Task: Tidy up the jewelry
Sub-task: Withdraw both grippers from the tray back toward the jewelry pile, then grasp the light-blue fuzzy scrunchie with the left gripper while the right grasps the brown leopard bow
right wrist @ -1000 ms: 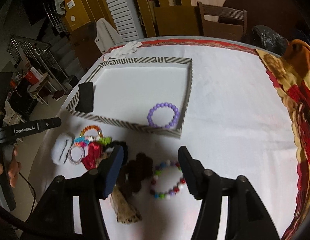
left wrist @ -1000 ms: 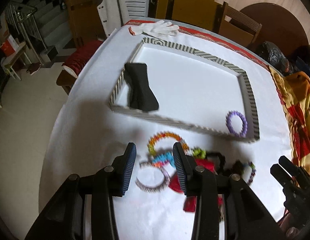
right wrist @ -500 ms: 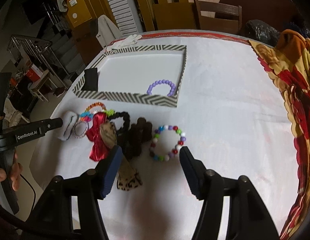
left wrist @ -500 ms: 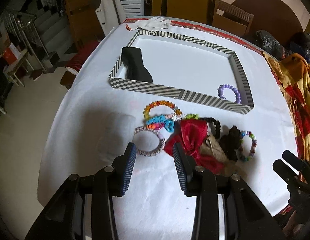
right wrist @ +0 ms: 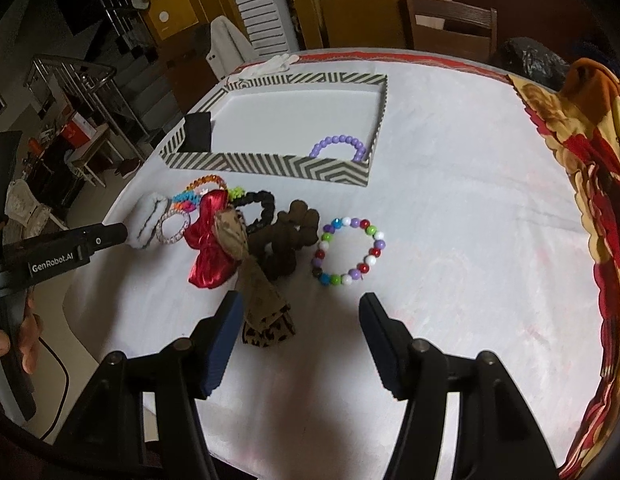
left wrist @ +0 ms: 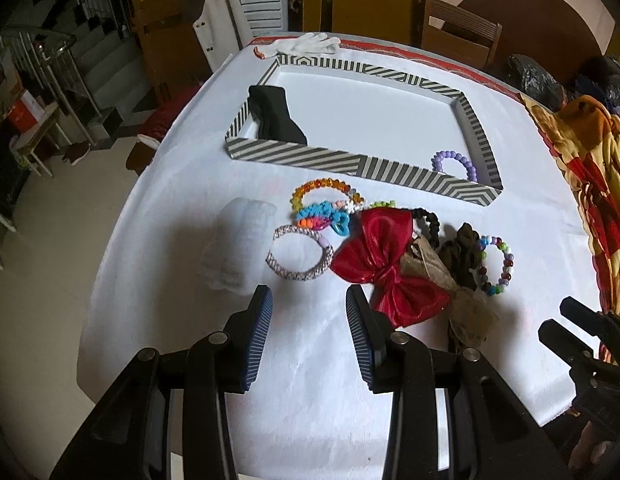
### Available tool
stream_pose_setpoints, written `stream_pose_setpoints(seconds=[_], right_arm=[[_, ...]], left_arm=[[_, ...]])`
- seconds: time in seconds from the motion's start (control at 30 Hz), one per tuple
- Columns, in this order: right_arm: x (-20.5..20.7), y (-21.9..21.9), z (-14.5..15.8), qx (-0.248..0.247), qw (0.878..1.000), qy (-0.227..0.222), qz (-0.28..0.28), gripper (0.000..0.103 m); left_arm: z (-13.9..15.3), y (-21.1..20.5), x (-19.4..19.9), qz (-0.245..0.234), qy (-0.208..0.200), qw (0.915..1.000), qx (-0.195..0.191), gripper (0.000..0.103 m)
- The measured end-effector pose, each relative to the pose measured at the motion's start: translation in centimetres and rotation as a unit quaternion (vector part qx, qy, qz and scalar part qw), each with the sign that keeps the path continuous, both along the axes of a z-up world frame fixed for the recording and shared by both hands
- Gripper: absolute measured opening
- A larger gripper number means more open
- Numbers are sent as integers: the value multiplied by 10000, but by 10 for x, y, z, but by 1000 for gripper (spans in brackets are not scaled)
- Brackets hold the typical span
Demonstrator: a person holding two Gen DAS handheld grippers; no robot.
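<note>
On the table [left wrist: 158,184], left wrist view: left hand-held gripper [left wrist: 309,336] gapes open, holding nothing, and has backed away from the striped tray [left wrist: 349,162]; the pile that sat right under its tips a second ago now lies ahead. Pink bracelet [left wrist: 300,256] is nearest, red bow [left wrist: 383,264] beside it. Purple bracelet [left wrist: 455,162] and black pouch [left wrist: 276,118] are already in the tray.

Right wrist view: right hand-held gripper [right wrist: 300,340] also open and empty, likewise pulled back; multicolour bead bracelet [right wrist: 347,251] lies just ahead, well outside the tray. Looks like a reset between picks; most jewelry still unsorted.
</note>
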State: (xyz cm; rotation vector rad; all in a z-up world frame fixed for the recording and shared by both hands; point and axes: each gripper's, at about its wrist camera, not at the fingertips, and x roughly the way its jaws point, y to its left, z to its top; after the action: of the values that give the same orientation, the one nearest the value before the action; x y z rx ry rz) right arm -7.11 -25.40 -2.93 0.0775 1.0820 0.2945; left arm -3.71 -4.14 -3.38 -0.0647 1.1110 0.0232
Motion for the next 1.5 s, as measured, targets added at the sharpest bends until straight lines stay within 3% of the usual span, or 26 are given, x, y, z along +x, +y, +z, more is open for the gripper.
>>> stream_pose_setpoints(seconds=[0.43, 0.87, 1.23, 1.43, 1.5], right_arm=[[-3, 8, -24, 154, 9993, 278, 204, 63], [21, 55, -24, 42, 9959, 36, 905, 63], [40, 56, -37, 184, 9953, 197, 933, 63], [46, 59, -41, 242, 9944, 206, 1011, 62], [49, 63, -43, 185, 9938, 196, 1082, 56]], left_arm=[[-11, 52, -13, 471, 248, 9975, -465, 44], [-29, 78, 4, 768, 546, 9922, -820, 44], [-44, 79, 38, 375, 689, 9916, -1031, 45], [-48, 84, 60, 294, 680, 9934, -875, 56], [-51, 84, 66, 282, 704, 9937, -828, 59]])
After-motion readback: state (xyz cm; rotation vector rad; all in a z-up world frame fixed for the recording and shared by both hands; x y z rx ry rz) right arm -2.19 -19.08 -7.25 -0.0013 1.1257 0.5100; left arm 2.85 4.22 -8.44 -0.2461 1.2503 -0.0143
